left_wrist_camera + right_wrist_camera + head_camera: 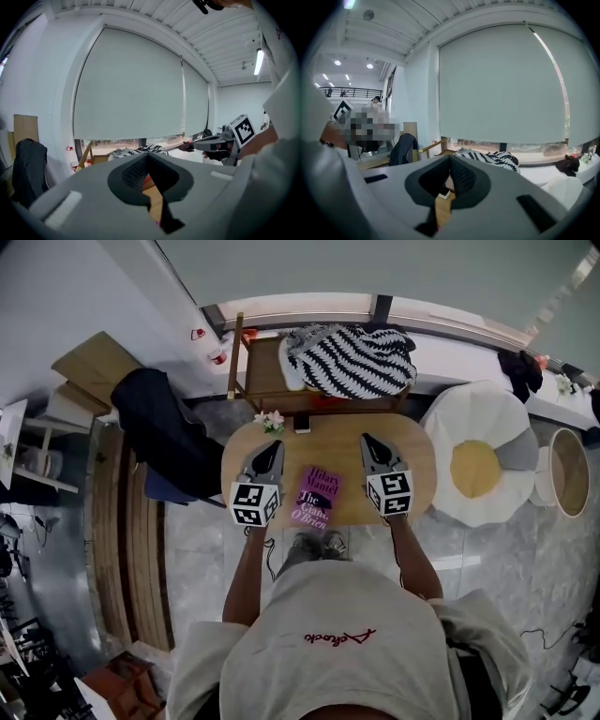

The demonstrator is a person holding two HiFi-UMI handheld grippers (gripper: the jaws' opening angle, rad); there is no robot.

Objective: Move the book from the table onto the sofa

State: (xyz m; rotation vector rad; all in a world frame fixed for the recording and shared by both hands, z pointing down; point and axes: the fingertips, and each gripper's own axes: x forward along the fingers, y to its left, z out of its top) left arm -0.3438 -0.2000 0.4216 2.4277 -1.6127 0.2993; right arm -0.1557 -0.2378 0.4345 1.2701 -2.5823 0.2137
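Overhead, the purple paperback book with pink and white cover lettering (316, 496) lies flat on the oval light-wood table (422, 474), toward the edge nearest the person and roughly midway across it. It sits between the two hand-held tools without touching either. The left gripper (274, 446) is held over the table just to the book's left, and the right gripper (367, 440) just to its right, both pointing away from the person toward the window. Each gripper's own view shows its dark ribbed pads pressed together at the tip with nothing between them. Beyond the table's far edge stands a wooden-framed seat (246, 371) with a black-and-white zigzag knitted blanket (352, 360) heaped on it. A white, egg-shaped cushion with a yellow centre (478, 465) sits just beside the table's right end.
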